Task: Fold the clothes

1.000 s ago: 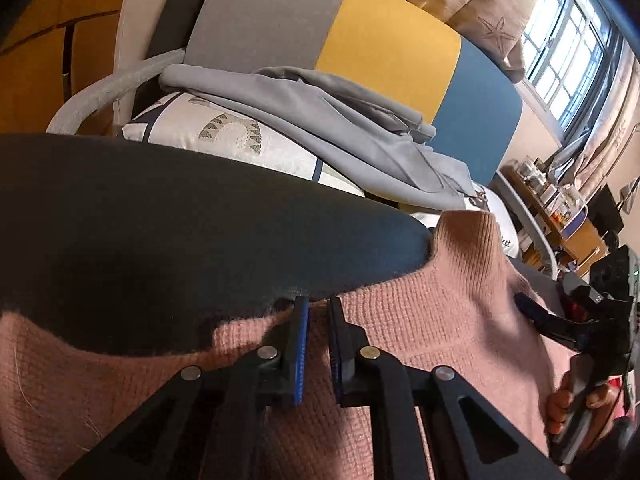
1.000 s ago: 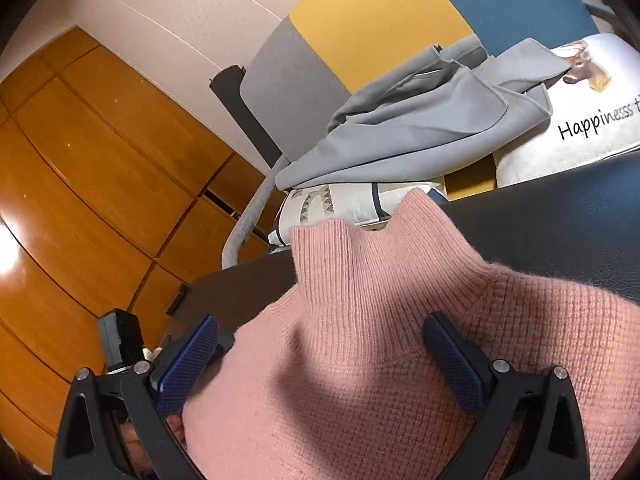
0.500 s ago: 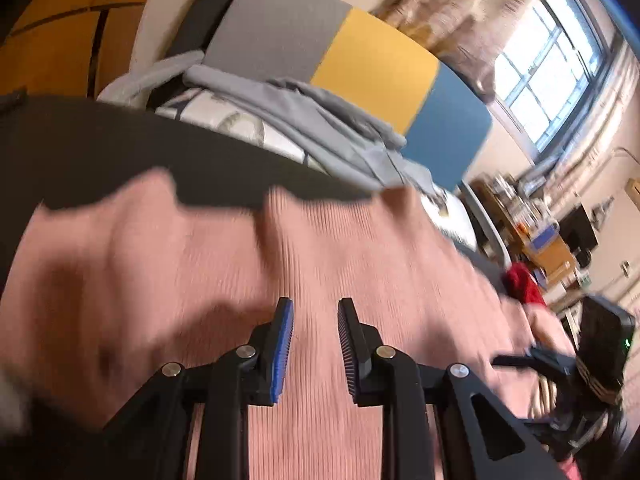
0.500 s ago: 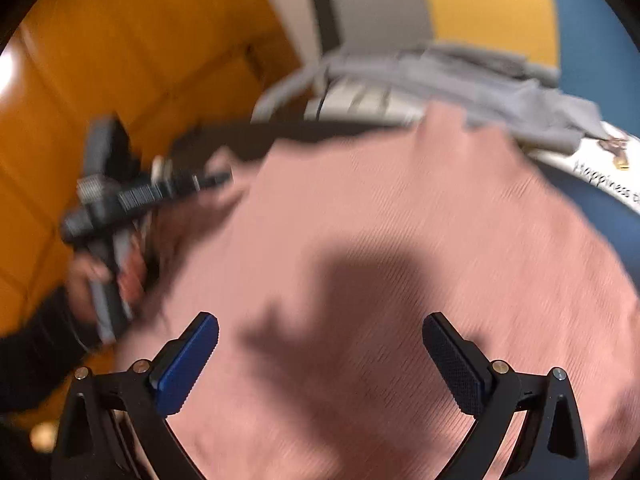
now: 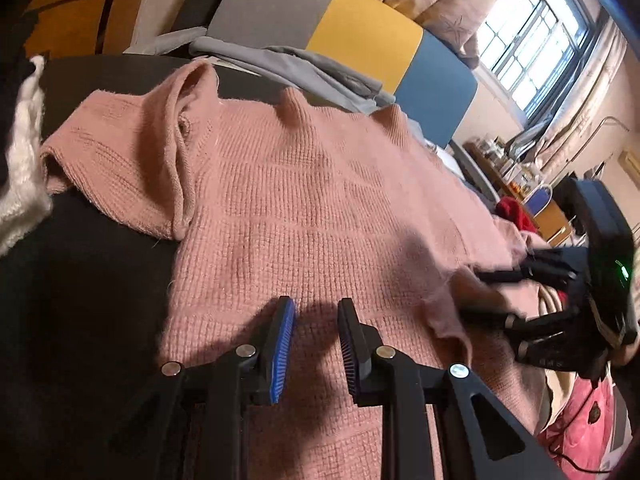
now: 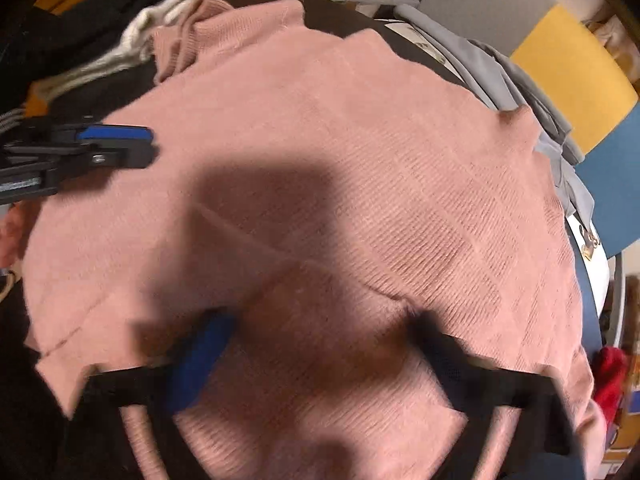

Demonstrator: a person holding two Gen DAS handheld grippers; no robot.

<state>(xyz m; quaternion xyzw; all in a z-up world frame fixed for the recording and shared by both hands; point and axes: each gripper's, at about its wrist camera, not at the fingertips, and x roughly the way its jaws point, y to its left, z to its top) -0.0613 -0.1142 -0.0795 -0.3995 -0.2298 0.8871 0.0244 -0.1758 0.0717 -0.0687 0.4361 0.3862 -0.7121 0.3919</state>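
Observation:
A pink knit sweater [image 5: 320, 200] lies spread flat on a dark table [image 5: 80, 300], collar at the far edge and one sleeve folded at the left. My left gripper [image 5: 316, 312] hovers over the near part of its body, jaws a little apart with nothing between them. From the right wrist view the left gripper [image 6: 148, 144] shows side-on at the left. My right gripper [image 6: 320, 340] is blurred above the sweater [image 6: 340, 140]; its jaws are closing, and a raised fold of knit lies between the fingers. From the left wrist view the right gripper [image 5: 476, 294] straddles the sweater's right edge.
A grey garment [image 5: 312, 68] lies on cushions behind the table, before a grey, yellow and blue backrest [image 5: 360, 40]. A white knit piece [image 5: 24, 152] sits at the table's left edge. Red cloth [image 5: 516, 208] and a pink item [image 5: 592, 412] lie to the right.
Both grippers pulled back from the collar end toward the near hem. The left jaws let go of the knit and parted. The right gripper rolled and its jaws came closer.

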